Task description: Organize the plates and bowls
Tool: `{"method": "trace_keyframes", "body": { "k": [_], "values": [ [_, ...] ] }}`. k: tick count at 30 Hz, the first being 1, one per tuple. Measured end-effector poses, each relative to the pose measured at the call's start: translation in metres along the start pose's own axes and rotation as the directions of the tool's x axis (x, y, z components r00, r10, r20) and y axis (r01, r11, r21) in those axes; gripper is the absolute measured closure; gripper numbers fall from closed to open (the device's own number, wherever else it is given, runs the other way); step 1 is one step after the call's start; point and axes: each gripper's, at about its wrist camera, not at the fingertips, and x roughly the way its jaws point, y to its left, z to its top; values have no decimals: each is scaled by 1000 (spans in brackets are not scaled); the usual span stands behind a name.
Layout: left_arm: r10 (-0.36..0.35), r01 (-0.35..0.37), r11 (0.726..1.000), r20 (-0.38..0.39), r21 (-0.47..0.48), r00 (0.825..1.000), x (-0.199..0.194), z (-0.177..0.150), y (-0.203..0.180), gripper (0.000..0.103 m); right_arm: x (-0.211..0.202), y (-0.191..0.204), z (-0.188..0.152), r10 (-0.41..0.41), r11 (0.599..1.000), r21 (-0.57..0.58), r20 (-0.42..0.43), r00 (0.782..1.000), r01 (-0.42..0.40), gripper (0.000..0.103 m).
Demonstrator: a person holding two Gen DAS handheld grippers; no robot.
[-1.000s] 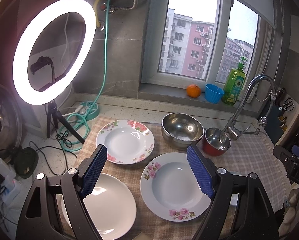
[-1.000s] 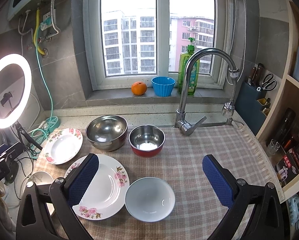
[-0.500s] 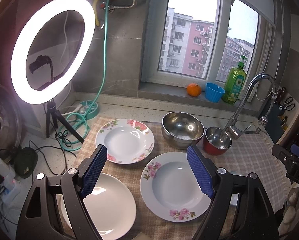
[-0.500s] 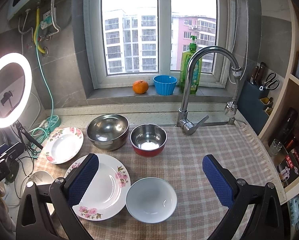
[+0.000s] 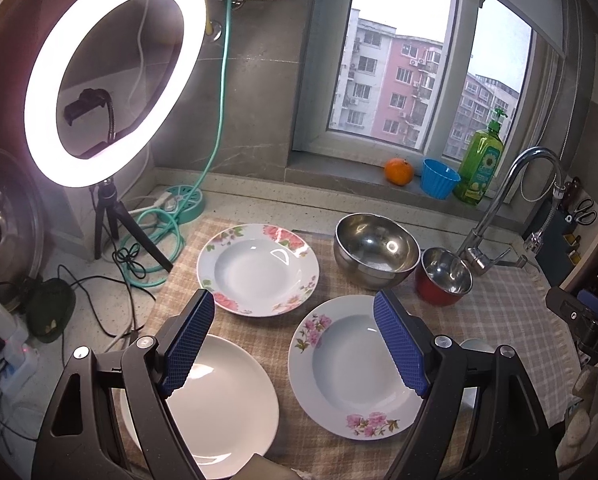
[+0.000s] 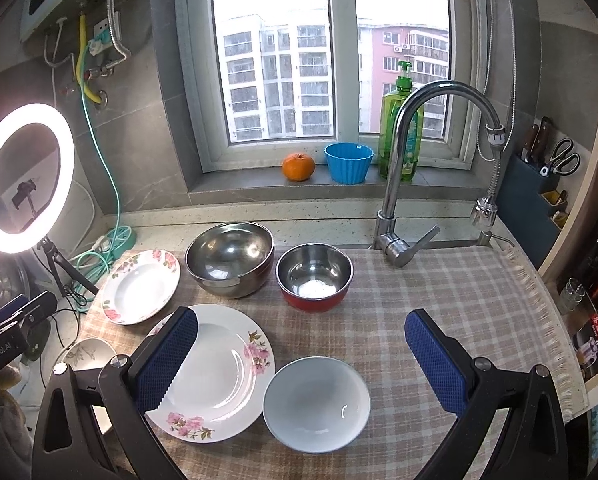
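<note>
While both tools hung above the checked cloth (image 6: 439, 300) with nothing between their blue pads, the dishes lay spread out and none were stacked. The left gripper (image 5: 295, 344) stood wide, its fingers framing the gap between the plain white plate (image 5: 219, 404) at the lower left of its view and the near white plate with pink flowers on its rim (image 5: 351, 368) at lower centre. A second floral-rimmed white plate (image 5: 257, 269) sat above them in mid-frame. The right gripper (image 6: 299, 356) was equally wide and held nothing; directly between its fingers, low in that view, rested the small plain white bowl (image 6: 317, 404), just beside the near floral plate. Higher in the frame stood the large stainless steel bowl (image 6: 229, 258) and the smaller steel bowl with a red outside (image 6: 314, 276), close together near the chrome faucet (image 6: 403, 184).

The white pieces looked like glazed ceramic: stiff, fairly heavy, slick, and liable to chip if knocked together. A plate would probably be best pinched at its raised rim, one pad over and one under. The white bowl would likely take a grip across its wall at the lip. The steel bowls appeared lighter and tougher, yet polished and rounded, so a pinch on the rim seemed safer than on the curved sides.
</note>
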Motion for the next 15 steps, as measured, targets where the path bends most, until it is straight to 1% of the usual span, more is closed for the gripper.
{"method": "trace_keyframes", "body": {
  "k": [7, 13, 15],
  "values": [
    [-1, 1, 1000, -22, -5, 1000, 4, -4, 3, 21, 9, 7, -3, 41, 998, -52, -28, 999, -42, 0],
    [-19, 17, 1000, -61, -25, 998, 9, -9, 8, 22, 15, 2, -2, 90, 996, -11, -39, 995, -90, 0],
    [-20, 18, 999, -77, -32, 997, 11, -12, 10, 23, 17, 1, -2, 113, 994, -8, -36, 993, -113, 0]
  ]
}}
